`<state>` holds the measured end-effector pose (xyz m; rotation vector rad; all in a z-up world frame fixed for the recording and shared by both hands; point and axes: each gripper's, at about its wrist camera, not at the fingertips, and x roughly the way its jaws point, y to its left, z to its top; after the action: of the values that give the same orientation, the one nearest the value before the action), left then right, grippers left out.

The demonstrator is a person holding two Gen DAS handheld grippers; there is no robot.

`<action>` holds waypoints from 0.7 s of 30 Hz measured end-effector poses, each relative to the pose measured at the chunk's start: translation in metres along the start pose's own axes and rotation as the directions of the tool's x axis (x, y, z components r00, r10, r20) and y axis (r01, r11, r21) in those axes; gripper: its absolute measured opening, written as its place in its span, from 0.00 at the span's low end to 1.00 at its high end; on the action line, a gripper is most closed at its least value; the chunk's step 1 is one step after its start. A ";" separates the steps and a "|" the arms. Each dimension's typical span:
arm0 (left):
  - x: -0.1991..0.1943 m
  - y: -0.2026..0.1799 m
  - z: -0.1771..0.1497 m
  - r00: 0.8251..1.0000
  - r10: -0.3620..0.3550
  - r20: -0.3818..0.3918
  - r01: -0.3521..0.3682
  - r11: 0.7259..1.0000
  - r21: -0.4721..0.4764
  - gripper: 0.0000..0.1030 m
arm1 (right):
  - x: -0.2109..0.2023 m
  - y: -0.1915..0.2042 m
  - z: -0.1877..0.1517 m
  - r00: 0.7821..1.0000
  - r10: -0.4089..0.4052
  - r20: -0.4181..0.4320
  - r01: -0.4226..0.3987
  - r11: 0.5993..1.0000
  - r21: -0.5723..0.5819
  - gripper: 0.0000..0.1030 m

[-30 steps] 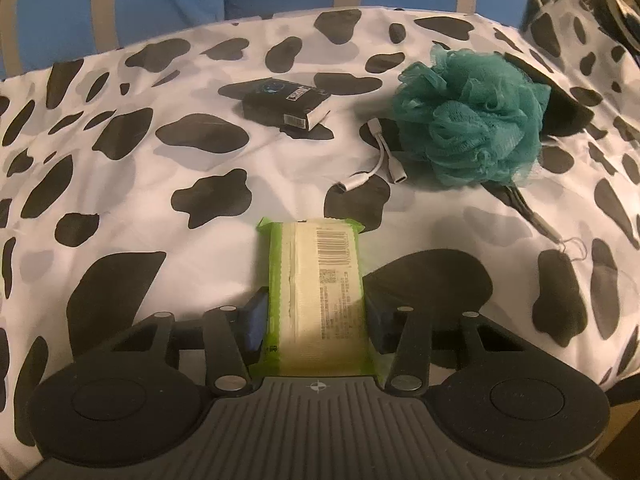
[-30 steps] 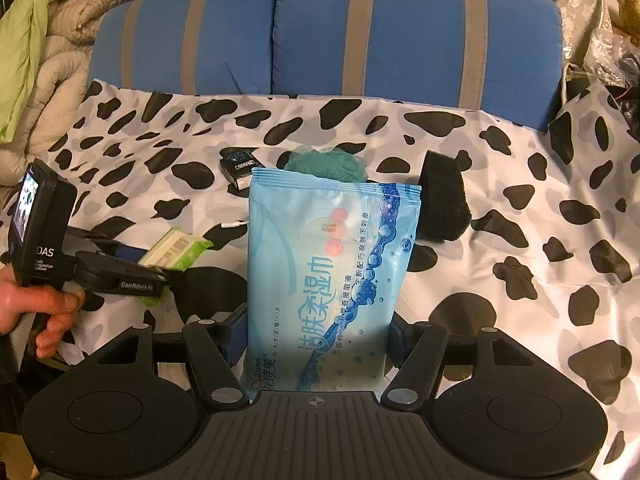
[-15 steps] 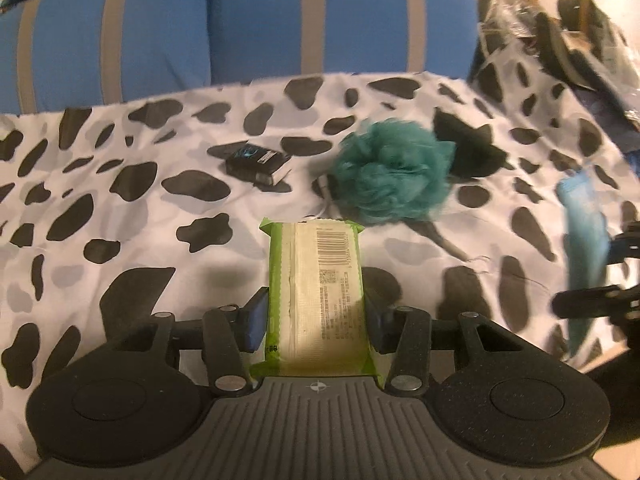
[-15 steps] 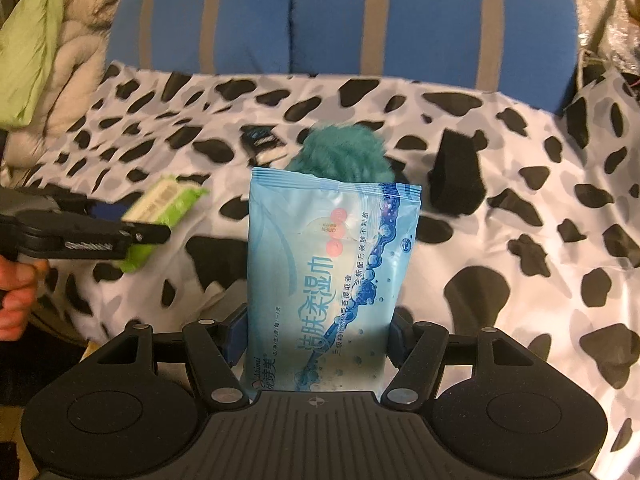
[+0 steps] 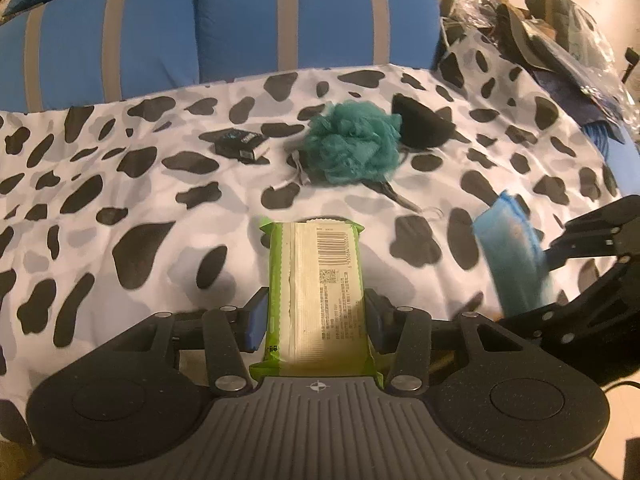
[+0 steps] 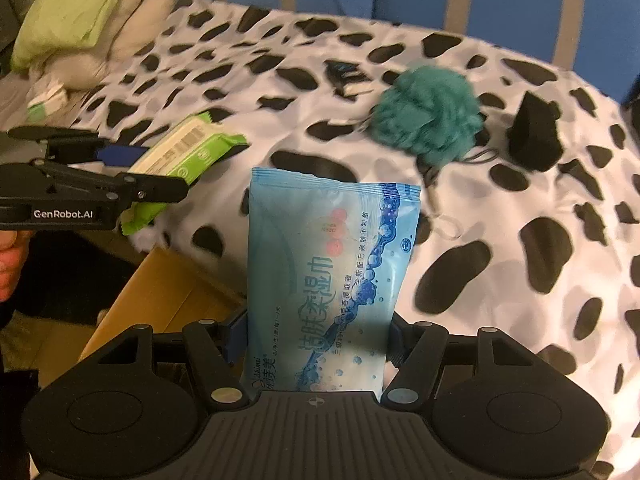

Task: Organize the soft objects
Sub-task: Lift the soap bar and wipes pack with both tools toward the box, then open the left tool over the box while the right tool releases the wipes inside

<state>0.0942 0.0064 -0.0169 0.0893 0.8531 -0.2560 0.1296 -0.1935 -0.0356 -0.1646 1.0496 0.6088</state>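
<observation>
Left gripper point(image 5: 316, 320): matte black plastic, ribbed grey-black housing at 6 o'clock with small white crosshair mark. Two round black discs at 7 and 5 o'clock. Black linkage arms, silver screw heads at joints. Blue pads point(image 5: 258, 316) inside fingers.
Right gripper point(image 6: 316, 336): same build, same crosshair.
In right wrist view, at 9 o'clock, left gripper's side: white "GenRobot.AI" lettering.

My left gripper point(image 6: 120, 196), beside the soft blue plastic wipes pack point(image 6: 332, 280), reads "GenRobot.AI". The pack's red dot says "OPEN", mirrored. The green plastic tissue pack point(image 5: 318, 292) shows only a barcode.
</observation>
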 end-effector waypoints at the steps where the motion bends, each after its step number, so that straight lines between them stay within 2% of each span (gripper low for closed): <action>1: -0.002 -0.001 -0.002 1.000 -0.005 -0.004 0.005 1.000 0.002 0.46 | 0.001 0.003 -0.003 1.000 0.006 -0.011 -0.006 1.000 -0.007 0.66; 7: -0.009 -0.009 -0.014 0.998 -0.029 -0.047 0.030 1.000 0.009 0.46 | 0.005 0.018 -0.015 0.996 0.035 -0.078 -0.039 0.998 -0.043 0.66; 11: -0.010 -0.013 -0.022 0.993 -0.057 -0.103 0.058 0.998 0.012 0.46 | 0.008 0.024 -0.022 0.991 0.045 -0.123 -0.053 0.997 -0.058 0.66; 17: -0.006 -0.021 -0.033 0.976 -0.099 -0.194 0.106 0.994 0.029 0.46 | 0.020 0.031 -0.031 0.976 0.057 -0.211 -0.077 0.993 -0.087 0.66; 21: -0.001 -0.027 -0.040 0.960 -0.109 -0.257 0.126 0.991 0.051 0.46 | 0.034 0.042 -0.038 0.954 0.059 -0.293 -0.103 0.985 -0.136 0.66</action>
<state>0.0573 -0.0120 -0.0423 0.1359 1.1065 -0.3908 0.0895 -0.1613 -0.0772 -0.3513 1.2978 0.7543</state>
